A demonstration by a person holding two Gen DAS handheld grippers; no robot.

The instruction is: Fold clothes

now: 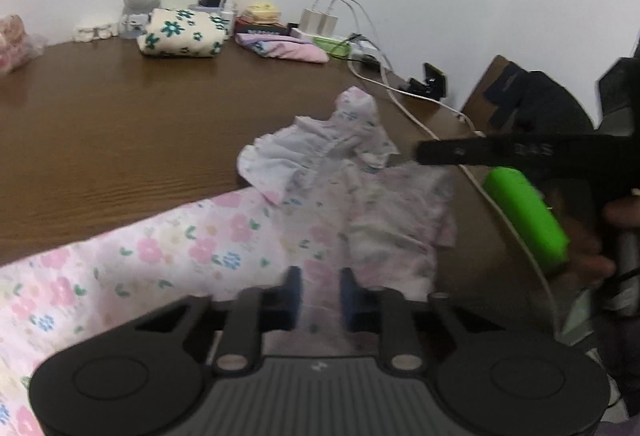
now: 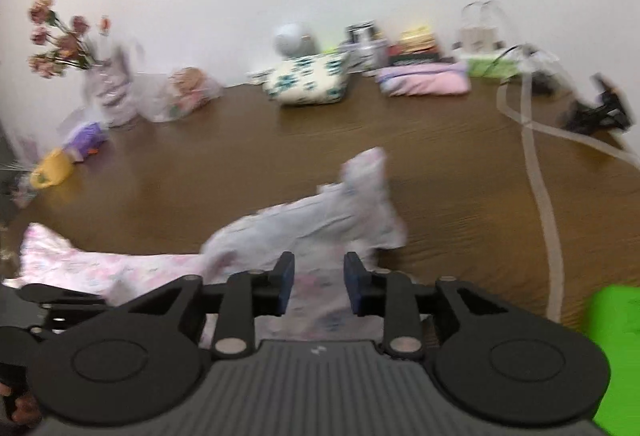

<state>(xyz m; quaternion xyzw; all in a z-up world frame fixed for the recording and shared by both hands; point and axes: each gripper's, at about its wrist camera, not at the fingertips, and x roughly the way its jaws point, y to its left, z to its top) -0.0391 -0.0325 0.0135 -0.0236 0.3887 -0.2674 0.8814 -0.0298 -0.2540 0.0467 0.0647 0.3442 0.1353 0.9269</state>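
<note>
Pink-flowered cotton, a small floral garment, lay rumpled on the brown tabletop just ahead of both grippers, one end bunched up. The left gripper and right gripper each hovered over the cloth with a narrow gap and nothing pinched, likely poised to take hold. Two folded garments, and, sat far ahead by the wall.
</note>
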